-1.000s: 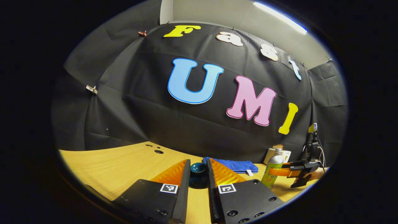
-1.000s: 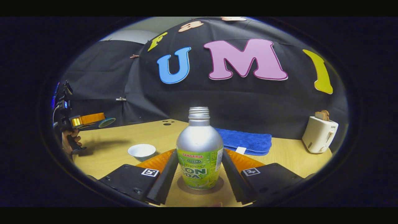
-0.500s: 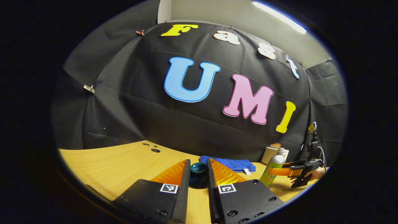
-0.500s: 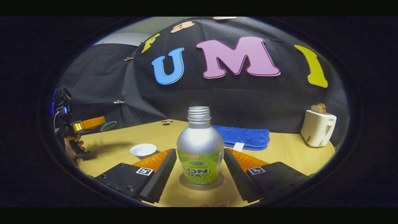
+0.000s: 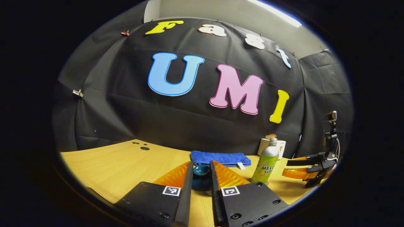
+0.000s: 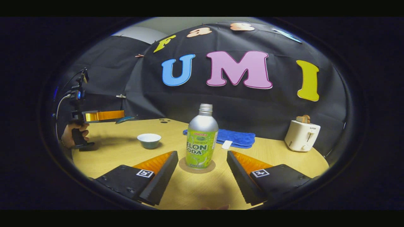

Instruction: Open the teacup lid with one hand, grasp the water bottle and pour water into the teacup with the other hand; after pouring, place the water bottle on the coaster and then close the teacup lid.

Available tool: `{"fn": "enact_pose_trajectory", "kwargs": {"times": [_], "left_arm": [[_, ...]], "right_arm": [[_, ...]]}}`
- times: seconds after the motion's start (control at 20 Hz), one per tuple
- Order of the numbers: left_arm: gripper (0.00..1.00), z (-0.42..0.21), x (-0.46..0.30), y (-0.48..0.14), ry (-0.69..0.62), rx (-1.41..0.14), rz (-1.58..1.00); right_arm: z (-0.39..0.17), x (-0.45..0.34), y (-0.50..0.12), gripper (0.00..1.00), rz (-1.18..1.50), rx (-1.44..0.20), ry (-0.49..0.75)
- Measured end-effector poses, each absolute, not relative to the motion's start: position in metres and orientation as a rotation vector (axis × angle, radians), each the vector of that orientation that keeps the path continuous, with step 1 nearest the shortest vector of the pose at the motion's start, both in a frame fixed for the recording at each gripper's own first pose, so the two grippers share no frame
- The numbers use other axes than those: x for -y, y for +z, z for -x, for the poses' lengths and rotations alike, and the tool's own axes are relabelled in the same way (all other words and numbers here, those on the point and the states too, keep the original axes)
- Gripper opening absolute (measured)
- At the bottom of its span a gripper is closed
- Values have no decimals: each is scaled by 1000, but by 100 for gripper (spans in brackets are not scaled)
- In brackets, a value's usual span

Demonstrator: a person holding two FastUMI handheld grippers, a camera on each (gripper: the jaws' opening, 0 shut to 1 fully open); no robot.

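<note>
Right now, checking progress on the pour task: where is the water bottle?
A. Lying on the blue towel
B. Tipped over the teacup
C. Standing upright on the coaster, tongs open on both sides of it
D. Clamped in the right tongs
C: in the right gripper view the water bottle stands upright on the coaster, untouched between the open right tongs.

In the right gripper view, the water bottle [image 6: 201,141] stands on the coaster [image 6: 197,166] mid-counter [image 6: 277,154]; teacup [image 6: 149,140] to its left, towel [image 6: 235,138] behind, toaster [image 6: 301,135] far right
</note>
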State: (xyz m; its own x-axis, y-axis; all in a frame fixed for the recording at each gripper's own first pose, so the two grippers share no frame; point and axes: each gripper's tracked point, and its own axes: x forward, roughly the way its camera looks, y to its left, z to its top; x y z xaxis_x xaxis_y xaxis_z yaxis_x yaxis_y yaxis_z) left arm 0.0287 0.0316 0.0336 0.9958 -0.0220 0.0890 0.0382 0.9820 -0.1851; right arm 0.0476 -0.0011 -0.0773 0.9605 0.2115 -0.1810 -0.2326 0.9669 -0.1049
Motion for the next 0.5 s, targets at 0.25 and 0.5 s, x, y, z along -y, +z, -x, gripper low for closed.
{"fn": "enact_pose_trajectory", "kwargs": {"times": [0.25,0.5], "left_arm": [[32,-46,-15,25,-53,29,150],[29,-65,1,23,-67,-1,58]], "right_arm": [[-32,-4,-66,97,-12,-102,209],[-34,10,-68,97,1,-85,119]]}}
